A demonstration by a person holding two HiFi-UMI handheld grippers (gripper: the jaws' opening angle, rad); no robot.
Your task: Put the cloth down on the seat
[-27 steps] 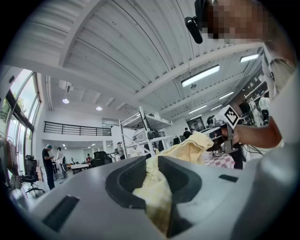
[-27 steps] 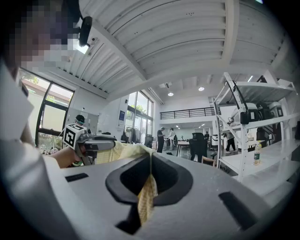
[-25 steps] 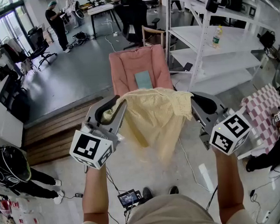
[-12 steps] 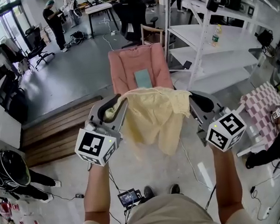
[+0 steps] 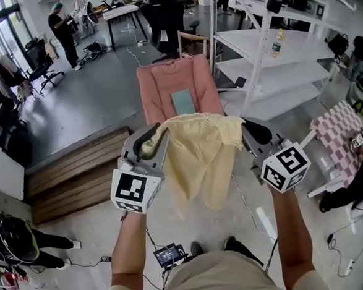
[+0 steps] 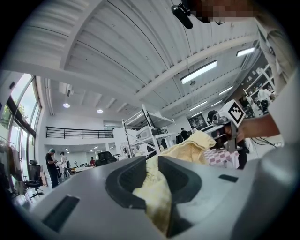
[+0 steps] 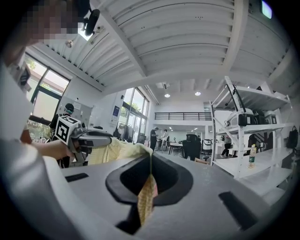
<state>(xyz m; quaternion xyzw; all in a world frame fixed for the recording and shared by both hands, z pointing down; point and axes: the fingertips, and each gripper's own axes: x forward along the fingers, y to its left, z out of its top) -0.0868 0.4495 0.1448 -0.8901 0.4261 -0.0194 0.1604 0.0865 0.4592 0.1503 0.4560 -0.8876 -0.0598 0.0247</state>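
- Head view: the left tool (image 5: 149,139) and right tool (image 5: 252,132) have edged closer together; the cloth (image 5: 201,161) hangs between them, short of the seat (image 5: 165,86)
- Left gripper view: jaws clamp a cloth corner
- Right gripper view: jaws pinch the cloth edge

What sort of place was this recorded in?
Probably an open-plan lab or workshop hall rather than a home. It has tall white shelving racks, a work table and an office chair on a bare grey floor, and a high ribbed ceiling with strip lights.
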